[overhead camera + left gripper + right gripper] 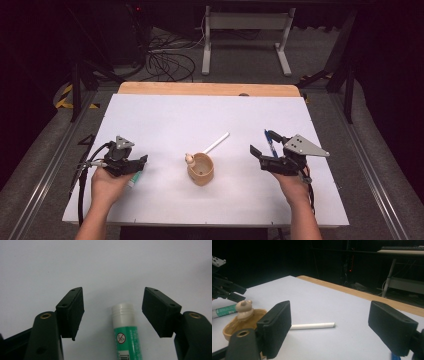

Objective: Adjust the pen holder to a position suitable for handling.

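A green tube with a white cap lies on the white table, cap pointing away in the left gripper view. My left gripper is open and straddles it; neither pad touches the tube. In the high view the left gripper sits at the front left over the tube. A small wooden cup with a little bear figure on its rim stands mid-table, and a white stick lies just behind it. At the right, my right gripper is open and empty, with a blue pen beside its jaws.
The table's wooden far edge runs across the back. Beyond it the floor holds a tangle of cables and a white stand. Dark frame legs flank the table on both sides.
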`<action>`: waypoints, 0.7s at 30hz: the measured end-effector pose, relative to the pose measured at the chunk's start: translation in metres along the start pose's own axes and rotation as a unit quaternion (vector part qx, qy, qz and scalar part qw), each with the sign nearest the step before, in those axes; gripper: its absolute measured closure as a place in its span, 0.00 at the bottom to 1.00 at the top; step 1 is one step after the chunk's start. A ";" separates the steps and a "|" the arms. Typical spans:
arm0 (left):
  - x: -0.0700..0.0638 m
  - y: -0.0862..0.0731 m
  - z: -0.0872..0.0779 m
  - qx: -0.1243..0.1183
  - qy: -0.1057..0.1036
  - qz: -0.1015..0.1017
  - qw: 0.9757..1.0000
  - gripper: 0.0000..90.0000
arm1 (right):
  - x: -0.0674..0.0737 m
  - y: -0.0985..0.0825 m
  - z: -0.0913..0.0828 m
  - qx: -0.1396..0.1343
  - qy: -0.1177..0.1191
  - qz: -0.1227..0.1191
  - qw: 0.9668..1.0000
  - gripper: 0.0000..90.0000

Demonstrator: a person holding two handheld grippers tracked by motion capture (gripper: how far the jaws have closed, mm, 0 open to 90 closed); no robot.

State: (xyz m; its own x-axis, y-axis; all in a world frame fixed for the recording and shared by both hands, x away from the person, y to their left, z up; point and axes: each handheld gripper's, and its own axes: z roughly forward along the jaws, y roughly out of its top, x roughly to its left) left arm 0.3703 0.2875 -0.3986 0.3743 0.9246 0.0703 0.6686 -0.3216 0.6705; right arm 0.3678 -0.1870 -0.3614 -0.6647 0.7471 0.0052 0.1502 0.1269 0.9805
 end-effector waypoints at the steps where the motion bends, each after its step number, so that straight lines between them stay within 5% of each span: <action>1: -0.001 0.000 0.000 0.003 -0.004 -0.002 1.000 0.41 | 0.000 0.000 0.000 0.000 0.000 0.000 1.000 0.22; 10: -0.007 0.001 0.008 0.037 0.002 0.000 0.999 0.49 | 0.000 0.000 0.000 0.001 -0.002 0.003 1.000 0.22; 21: -0.007 -0.001 0.017 0.064 -0.015 -0.012 0.998 0.58 | 0.000 0.000 0.000 0.003 -0.002 0.005 1.000 0.22</action>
State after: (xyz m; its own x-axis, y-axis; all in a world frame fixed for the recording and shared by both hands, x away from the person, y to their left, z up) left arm 0.3781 0.2778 -0.4121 0.3756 0.9263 0.0313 0.7529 -0.3246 0.5725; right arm 0.3680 -0.1866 -0.3616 -0.6601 0.7511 0.0132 0.1613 0.1245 0.9790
